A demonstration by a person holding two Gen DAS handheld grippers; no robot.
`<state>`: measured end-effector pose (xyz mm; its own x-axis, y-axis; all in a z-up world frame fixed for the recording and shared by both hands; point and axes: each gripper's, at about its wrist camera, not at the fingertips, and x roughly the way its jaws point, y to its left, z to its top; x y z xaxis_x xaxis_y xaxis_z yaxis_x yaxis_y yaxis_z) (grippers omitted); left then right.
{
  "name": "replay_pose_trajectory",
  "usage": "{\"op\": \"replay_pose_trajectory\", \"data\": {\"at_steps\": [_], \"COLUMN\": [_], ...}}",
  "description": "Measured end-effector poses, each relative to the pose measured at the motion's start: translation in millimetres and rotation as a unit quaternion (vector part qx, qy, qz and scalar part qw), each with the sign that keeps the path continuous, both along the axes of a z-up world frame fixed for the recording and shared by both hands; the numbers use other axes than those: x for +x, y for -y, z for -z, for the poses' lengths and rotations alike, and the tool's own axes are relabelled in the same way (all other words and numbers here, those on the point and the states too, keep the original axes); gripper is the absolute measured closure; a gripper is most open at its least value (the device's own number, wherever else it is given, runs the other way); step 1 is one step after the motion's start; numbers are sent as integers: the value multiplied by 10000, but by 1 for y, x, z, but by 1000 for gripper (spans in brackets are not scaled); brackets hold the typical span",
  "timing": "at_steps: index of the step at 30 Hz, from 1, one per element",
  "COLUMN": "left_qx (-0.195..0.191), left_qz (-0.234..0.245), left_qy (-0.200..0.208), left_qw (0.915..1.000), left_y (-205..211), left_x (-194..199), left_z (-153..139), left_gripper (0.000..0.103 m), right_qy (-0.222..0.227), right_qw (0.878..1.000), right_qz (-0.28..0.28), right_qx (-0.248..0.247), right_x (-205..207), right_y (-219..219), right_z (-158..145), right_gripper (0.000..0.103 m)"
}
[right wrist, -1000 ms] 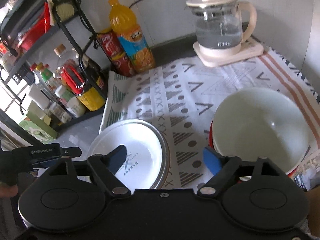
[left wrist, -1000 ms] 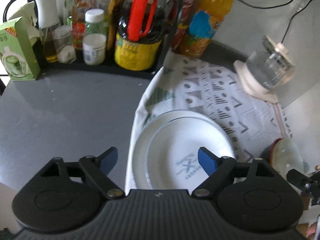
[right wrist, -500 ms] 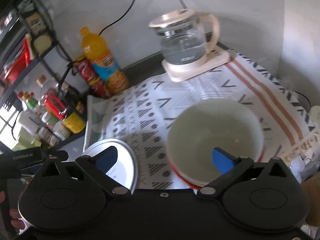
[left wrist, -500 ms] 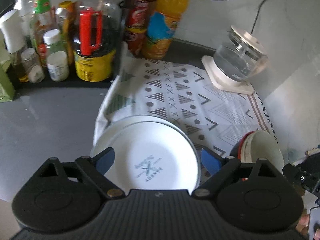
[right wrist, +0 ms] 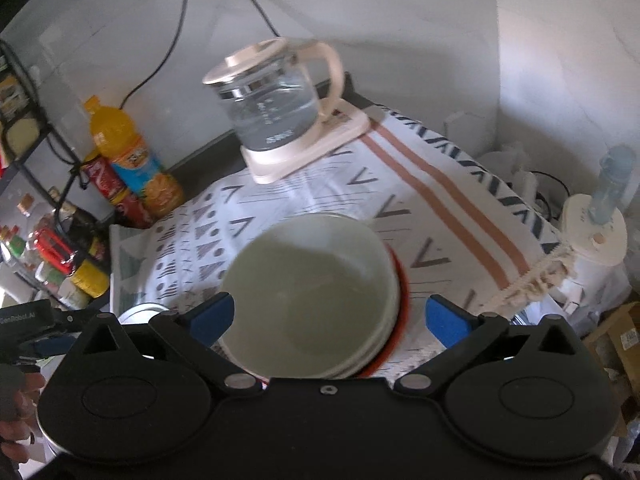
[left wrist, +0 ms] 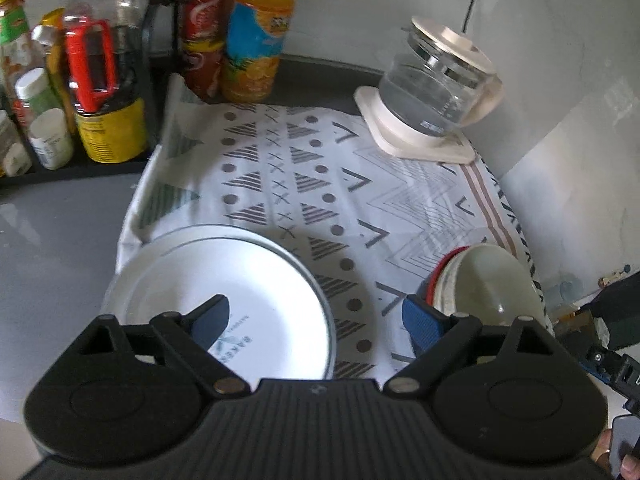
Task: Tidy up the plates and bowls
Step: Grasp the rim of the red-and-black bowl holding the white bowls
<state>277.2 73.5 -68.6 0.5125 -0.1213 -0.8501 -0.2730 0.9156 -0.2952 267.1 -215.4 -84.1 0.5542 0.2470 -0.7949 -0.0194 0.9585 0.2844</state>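
Plates (left wrist: 224, 280) fill left view; bowls (right wrist: 312, 284) right.

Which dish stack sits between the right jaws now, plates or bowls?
The bowls: the nested stack with a red-rimmed bowl at the bottom, framed by the open right gripper. The white plates lie under the left gripper.

Plates (left wrist: 224, 280) are lying left of stacked bowls (left wrist: 488, 284) on the cloth (left wrist: 320, 184); a kettle (left wrist: 436, 84) is standing behind.
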Motion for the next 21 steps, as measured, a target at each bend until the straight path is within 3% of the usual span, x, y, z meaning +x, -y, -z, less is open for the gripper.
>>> {"op": "replay_pose_trajectory", "data": {"at_steps": [15,17,21], "left_qx": [-238,-297,-454], "left_qz": [395,387,411], "left_qy": [-220,-287,-411], "left_qw": [9987,9984,9973], "left_y": [50,55,65], "left_x": [40,46,59], "left_z": [24,30,45], "left_gripper": [11,11,11], "right_qy": [-379,-481,-747], "right_qw": [9990,9986,9967], "right_qz": [223,201,102], "right_qx": [45,131,296], "right_x": [20,24,35], "right_y": [45,49,53], "right_z": [34,42,60], "right_gripper": [1,4,19]}}
